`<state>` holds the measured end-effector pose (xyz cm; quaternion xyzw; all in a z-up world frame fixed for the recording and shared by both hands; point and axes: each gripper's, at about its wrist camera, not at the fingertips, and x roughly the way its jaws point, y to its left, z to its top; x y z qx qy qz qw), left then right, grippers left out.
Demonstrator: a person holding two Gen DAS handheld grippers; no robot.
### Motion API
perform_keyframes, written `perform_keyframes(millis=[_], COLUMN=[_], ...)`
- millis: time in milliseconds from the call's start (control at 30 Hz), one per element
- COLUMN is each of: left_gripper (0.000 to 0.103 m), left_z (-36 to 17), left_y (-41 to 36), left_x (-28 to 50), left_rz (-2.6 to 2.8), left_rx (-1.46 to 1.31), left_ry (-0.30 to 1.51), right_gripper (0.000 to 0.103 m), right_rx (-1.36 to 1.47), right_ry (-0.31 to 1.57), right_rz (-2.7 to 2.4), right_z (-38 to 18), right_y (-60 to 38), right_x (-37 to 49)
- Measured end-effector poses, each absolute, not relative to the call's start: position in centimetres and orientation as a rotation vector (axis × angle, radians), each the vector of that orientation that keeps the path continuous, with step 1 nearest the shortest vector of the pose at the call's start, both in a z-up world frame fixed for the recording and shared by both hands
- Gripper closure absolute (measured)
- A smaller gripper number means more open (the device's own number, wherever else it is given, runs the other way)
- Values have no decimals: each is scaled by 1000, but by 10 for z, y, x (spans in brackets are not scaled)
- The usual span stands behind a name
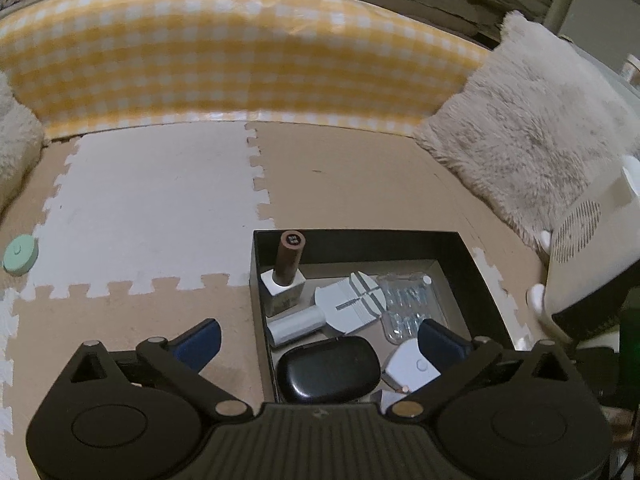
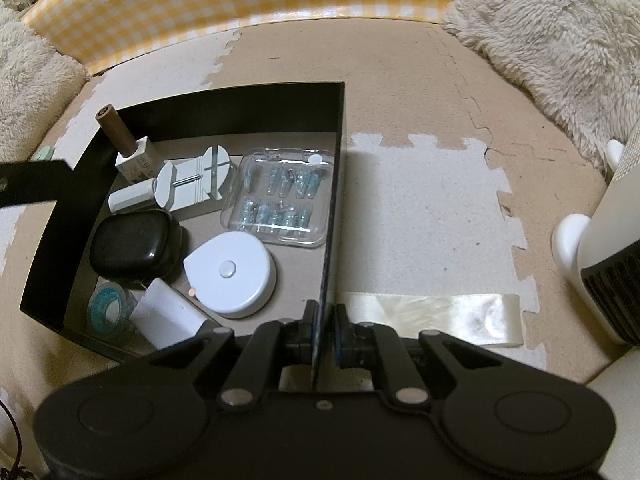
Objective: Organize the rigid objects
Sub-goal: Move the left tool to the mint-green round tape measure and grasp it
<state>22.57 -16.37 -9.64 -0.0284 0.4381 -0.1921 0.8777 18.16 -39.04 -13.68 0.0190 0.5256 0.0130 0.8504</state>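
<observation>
Right claw (image 2: 323, 320) pinched on black box (image 2: 52, 216) wall, steadying. Left claw (image 1: 320, 338) spread wide, empty, above black case (image 1: 328, 368) lying inside. Likely next: fetch green disc (image 1: 20, 254) from floor mat.

Two matching handheld grippers are seen, each built in matte black plastic. On the left gripper (image 1: 320, 340), twin round housings are joined by a ribbed centre plate, and angled link arms are pinned with silver rivets. Dark blue pads are fitted to its fingers (image 1: 200, 340). The same housings, links and rivets are repeated on the right gripper (image 2: 323, 320).
</observation>
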Motion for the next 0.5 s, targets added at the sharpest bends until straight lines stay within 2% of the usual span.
perform_keyframes(millis=[500], left_gripper=[0], left_z=[-85], left_y=[-154], left_x=[211], left_rz=[-439], left_rx=[-26], left_ry=[875], right_gripper=[94], right_rx=[40], right_ry=[1107], right_rz=[28], right_z=[-137], right_y=[-390], right_x=[182])
